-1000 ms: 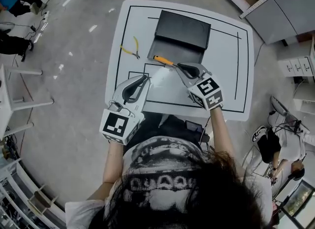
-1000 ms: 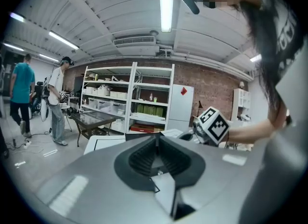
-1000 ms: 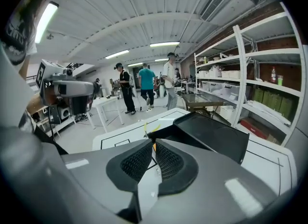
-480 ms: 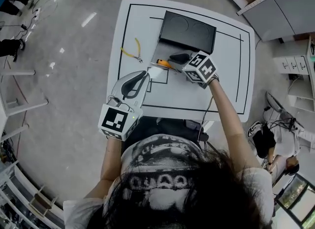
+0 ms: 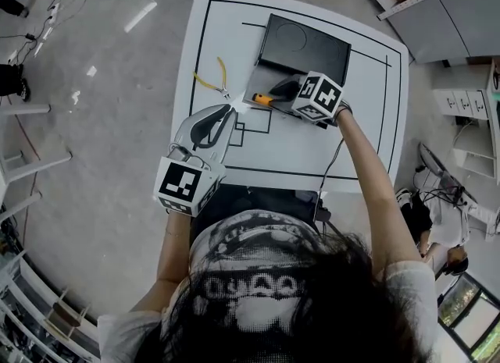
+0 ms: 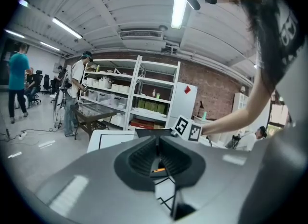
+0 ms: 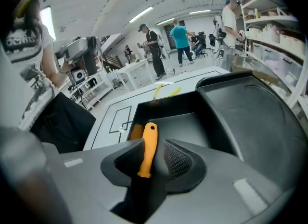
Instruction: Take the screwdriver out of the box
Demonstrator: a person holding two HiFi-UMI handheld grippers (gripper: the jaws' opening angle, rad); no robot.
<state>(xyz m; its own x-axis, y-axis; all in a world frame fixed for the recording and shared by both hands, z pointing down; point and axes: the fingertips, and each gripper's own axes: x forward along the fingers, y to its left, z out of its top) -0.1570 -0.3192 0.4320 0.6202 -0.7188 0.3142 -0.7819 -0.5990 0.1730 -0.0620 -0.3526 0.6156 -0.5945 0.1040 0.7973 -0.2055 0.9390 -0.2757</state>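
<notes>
White table [image 5: 367, 119], lined in black. Nearest, left gripper [image 5: 230, 110] hung over its near left part, jaws clenched on nothing. Beyond, right gripper [image 5: 275, 93] pointed down into the box [image 5: 312, 49], jaws opening, pads slack around the screwdriver [image 7: 147, 151] lying in the box's near half. Judged: removal not done; gripping and lifting out remained.

Glossy grey floor [image 5: 101, 158], white shelving [image 6: 144, 98] against a brick wall [image 6: 216, 89], ceiling strip lights [image 6: 180, 1]

Left claw [image 6: 157, 143], jaws together and empty, faces the white table [image 6: 109, 139] and a marker cube [image 6: 187, 129].
</notes>
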